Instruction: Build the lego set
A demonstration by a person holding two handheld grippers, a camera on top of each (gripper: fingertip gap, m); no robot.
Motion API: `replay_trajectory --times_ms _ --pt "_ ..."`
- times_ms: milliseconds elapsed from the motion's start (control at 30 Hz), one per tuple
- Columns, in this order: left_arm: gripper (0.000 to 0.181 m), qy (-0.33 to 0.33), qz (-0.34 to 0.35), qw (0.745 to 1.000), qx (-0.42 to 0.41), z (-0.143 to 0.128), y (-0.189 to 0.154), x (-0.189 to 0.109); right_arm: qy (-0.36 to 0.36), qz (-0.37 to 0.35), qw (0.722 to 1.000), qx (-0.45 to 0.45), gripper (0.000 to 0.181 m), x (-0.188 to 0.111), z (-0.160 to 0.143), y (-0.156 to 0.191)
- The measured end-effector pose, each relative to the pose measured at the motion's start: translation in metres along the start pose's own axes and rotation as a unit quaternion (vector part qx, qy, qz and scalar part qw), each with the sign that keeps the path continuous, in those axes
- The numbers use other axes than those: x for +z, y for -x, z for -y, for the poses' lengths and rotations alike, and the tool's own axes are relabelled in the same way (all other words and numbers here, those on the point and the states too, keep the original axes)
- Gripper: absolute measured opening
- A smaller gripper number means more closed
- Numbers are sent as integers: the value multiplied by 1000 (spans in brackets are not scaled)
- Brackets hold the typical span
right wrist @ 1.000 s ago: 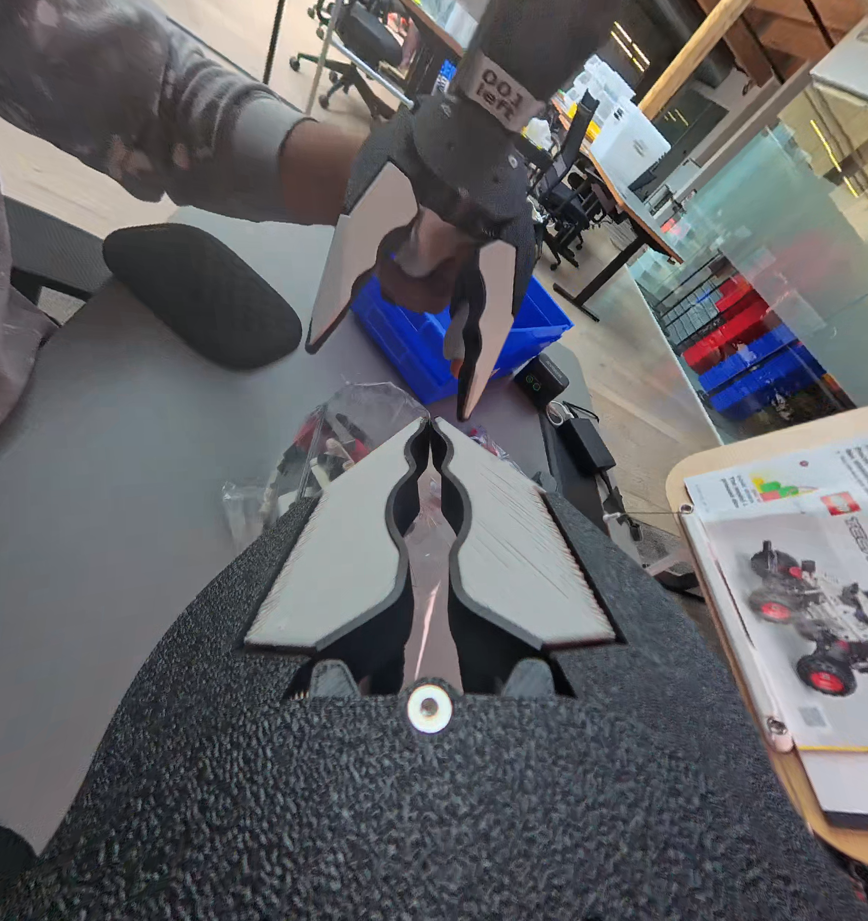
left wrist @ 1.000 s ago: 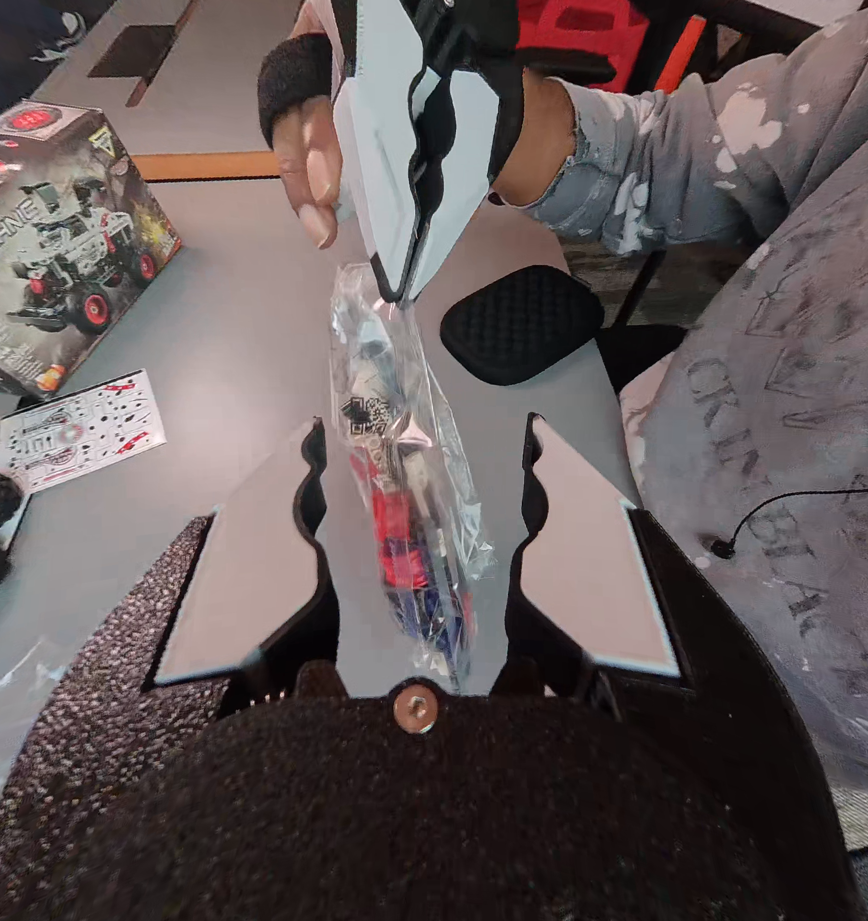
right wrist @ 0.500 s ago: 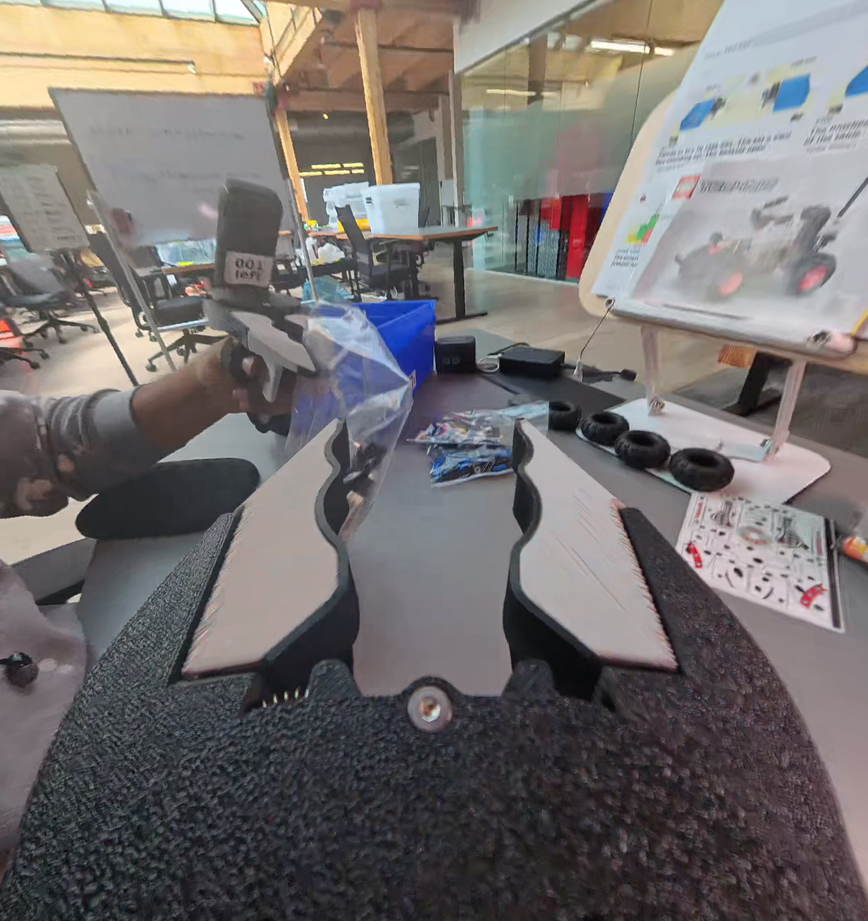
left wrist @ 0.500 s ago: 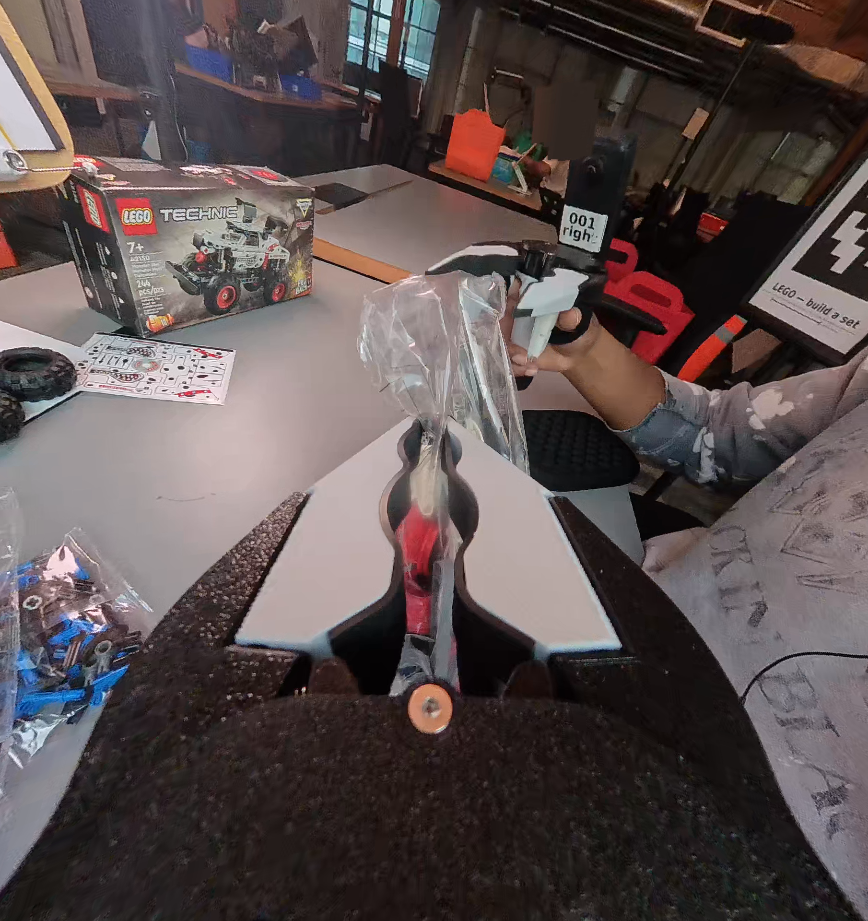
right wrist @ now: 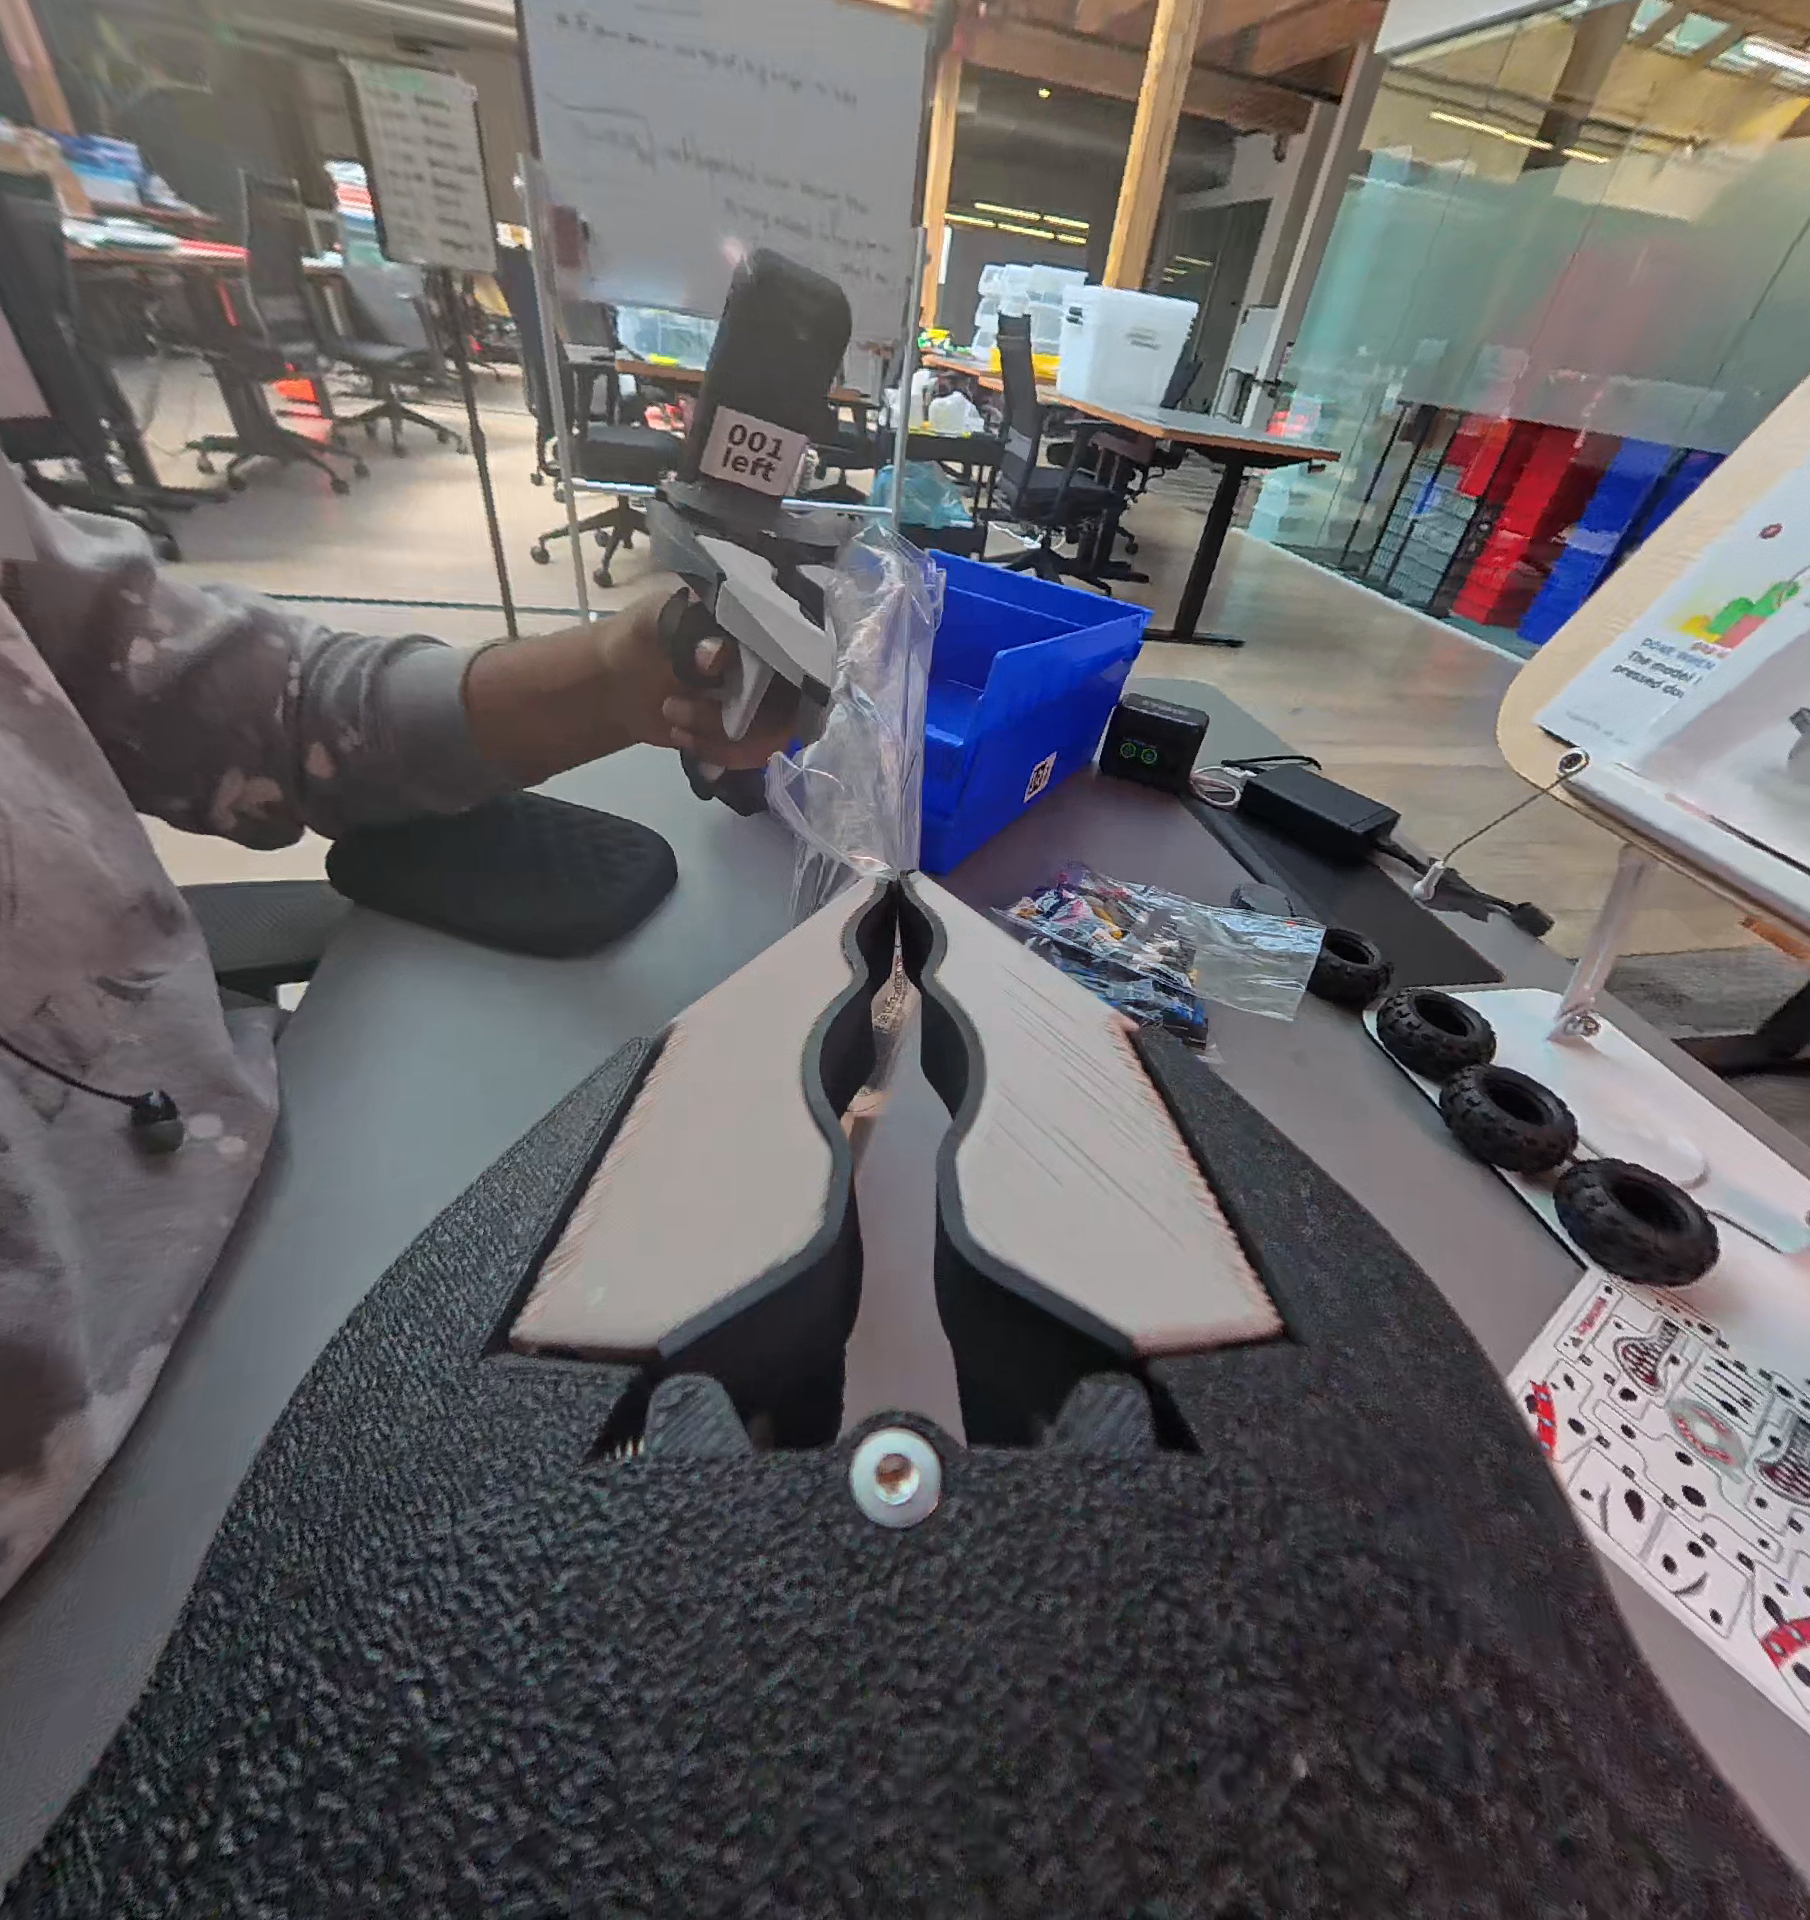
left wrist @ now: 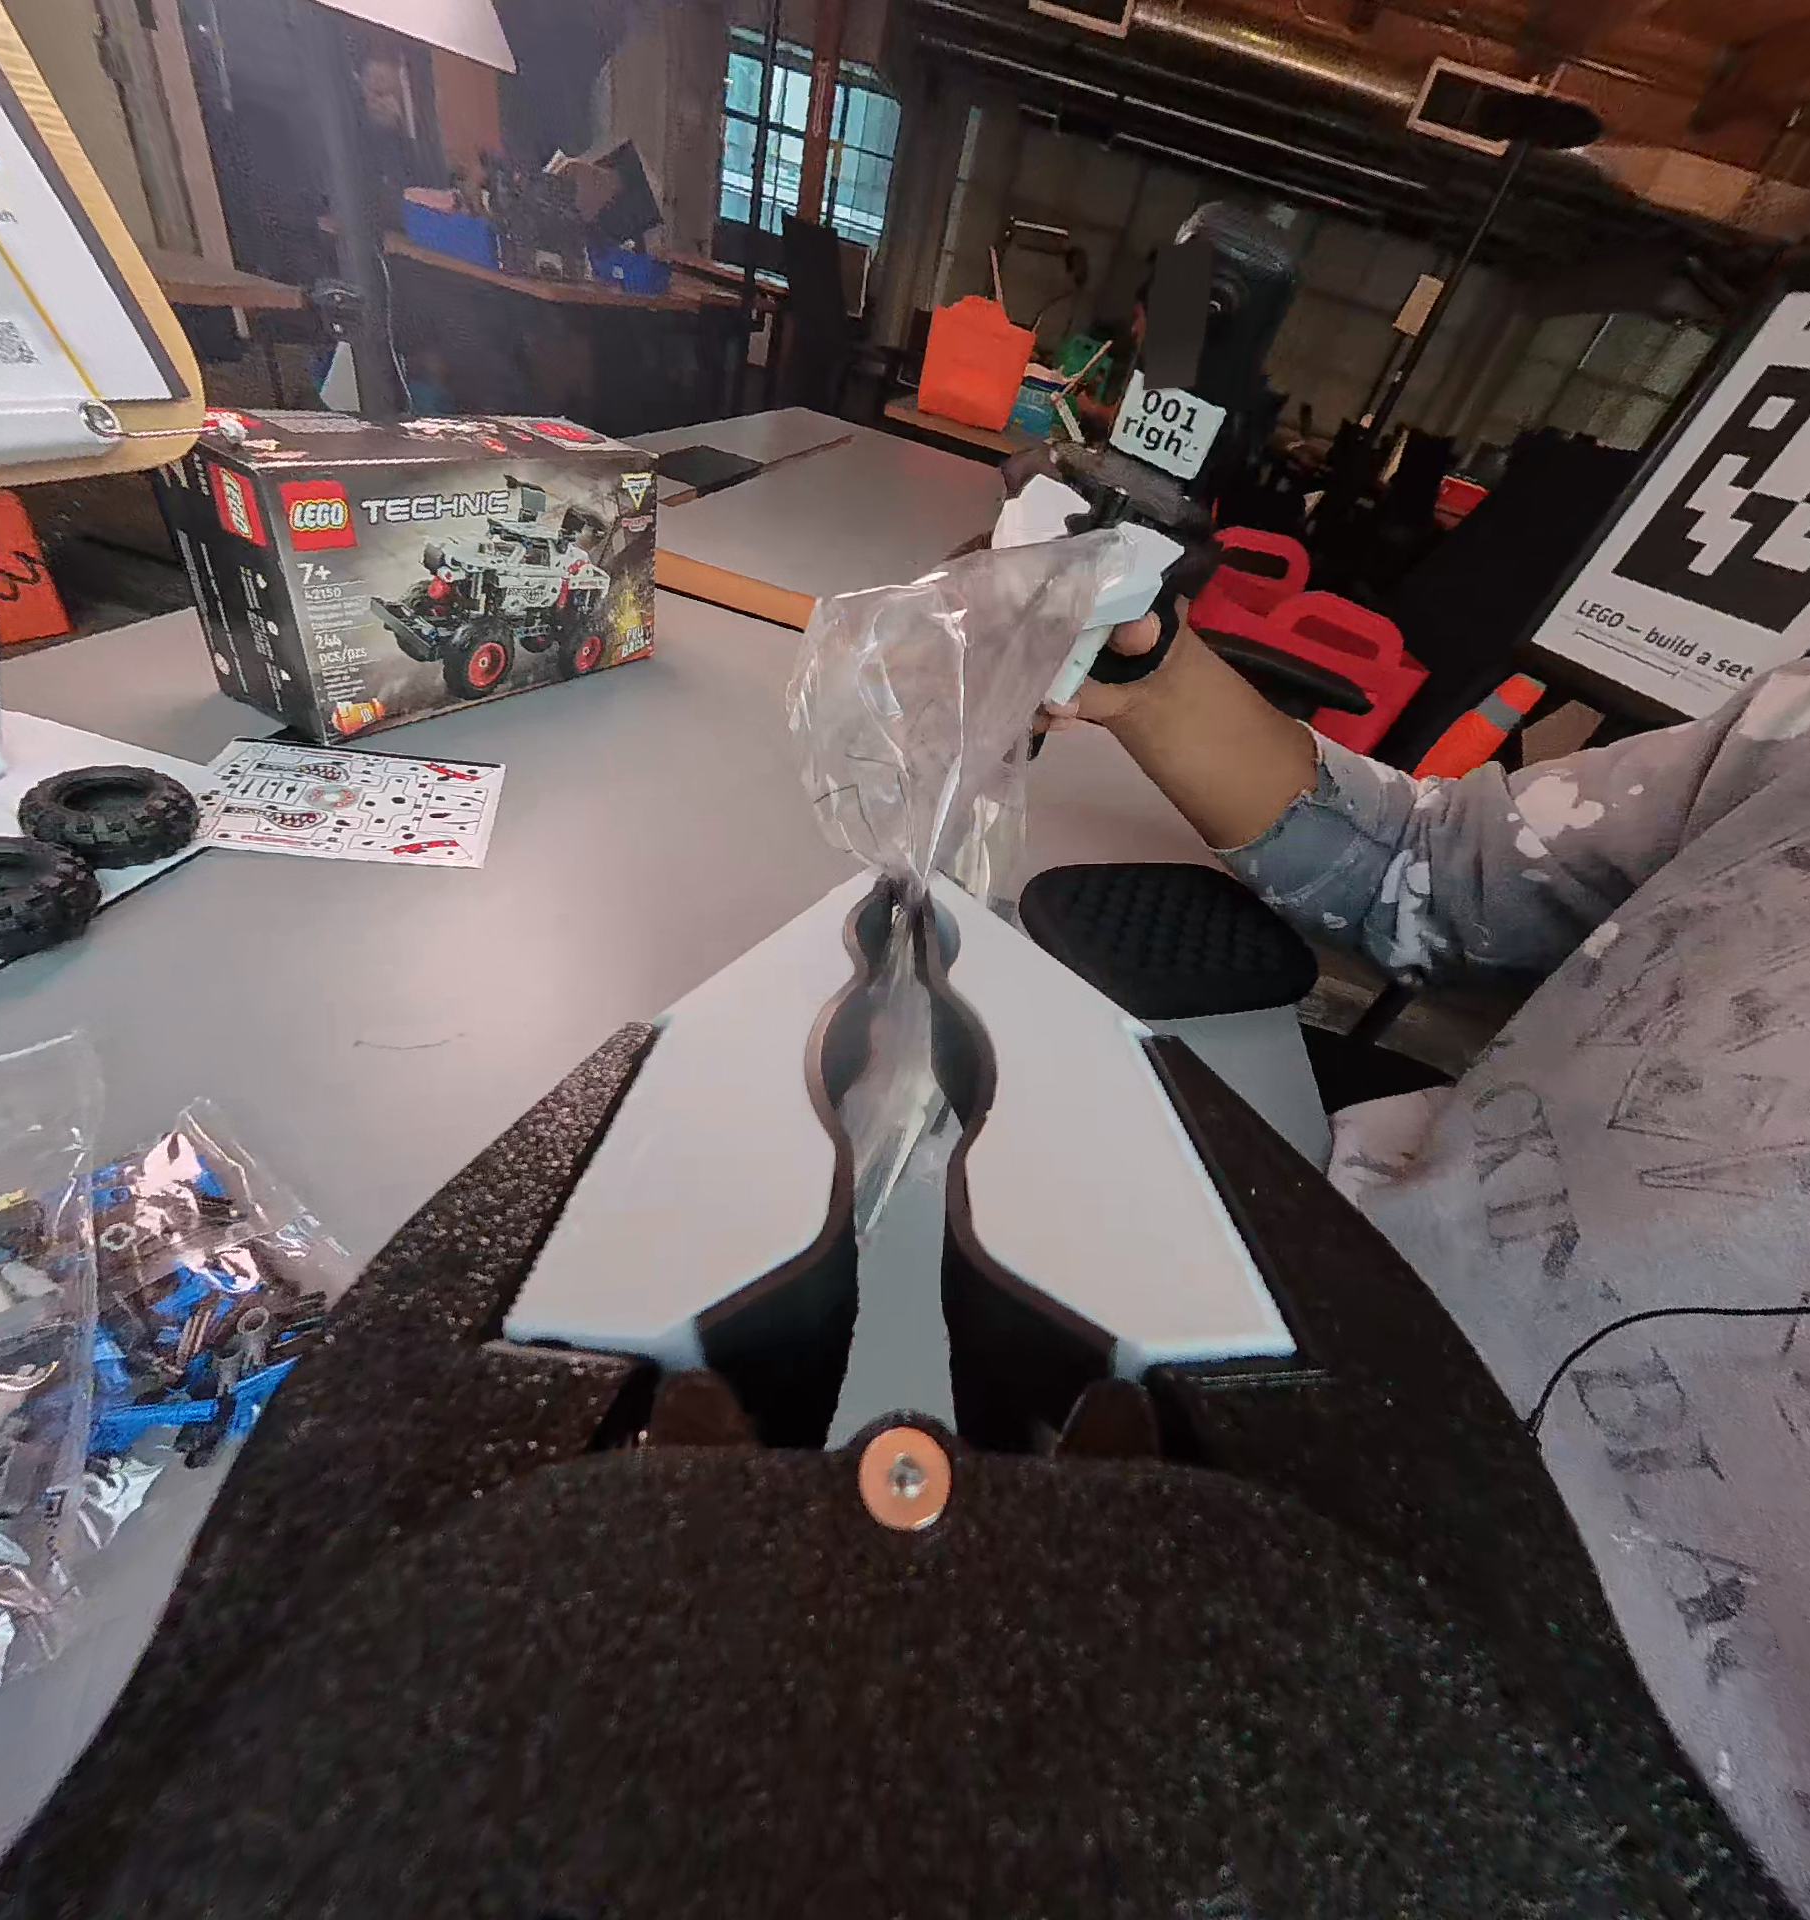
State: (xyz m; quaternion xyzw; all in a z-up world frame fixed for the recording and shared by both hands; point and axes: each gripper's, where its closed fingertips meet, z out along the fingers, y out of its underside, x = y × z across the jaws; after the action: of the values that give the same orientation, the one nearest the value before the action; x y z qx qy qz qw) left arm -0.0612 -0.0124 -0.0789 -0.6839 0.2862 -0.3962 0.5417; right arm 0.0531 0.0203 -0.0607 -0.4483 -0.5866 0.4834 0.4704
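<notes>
A clear plastic bag is held up above the grey table, stretched between my two grippers. My left gripper is shut on one end of it, and a fold of plastic runs back between its fingers. My right gripper is shut on the other end of the bag. In the left wrist view the right gripper shows at the bag's far end. In the right wrist view the left gripper shows at the bag's top. The bag looks mostly empty where it shows.
A Lego box, a sticker sheet, black tyres and a bag of blue pieces lie to the left. A blue bin, another parts bag, tyres, a booklet stand and a black pad also show. My hands' fingertips stand some 12 centimetres from each other.
My right gripper was open beside the bag half a second ago and has shut on it. The red pieces seen between the left fingers no longer show there.
</notes>
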Motion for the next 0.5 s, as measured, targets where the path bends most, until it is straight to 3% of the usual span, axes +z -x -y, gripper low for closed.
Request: replay_trajectory --times_ms 100,200,267,333,433,500 --pt "13 22 -46 999 20 -6 -16 0 -3 49 999 23 0 -3 1 -3" --pt "68 22 -89 994 57 -6 -29 -5 -17 117 993 31 0 -2 4 6" --pt "89 17 -132 990 47 -4 -35 -8 -21 161 986 30 0 -1 8 11" --pt "95 13 -178 984 10 3 -36 -7 -25 211 976 35 0 1 14 14" --pt "84 -1 -228 974 -19 22 -29 1 -41 291 955 41 0 0 29 18" --pt "77 -30 -266 963 -35 42 -26 1 -57 306 949 41 0 0 34 9"
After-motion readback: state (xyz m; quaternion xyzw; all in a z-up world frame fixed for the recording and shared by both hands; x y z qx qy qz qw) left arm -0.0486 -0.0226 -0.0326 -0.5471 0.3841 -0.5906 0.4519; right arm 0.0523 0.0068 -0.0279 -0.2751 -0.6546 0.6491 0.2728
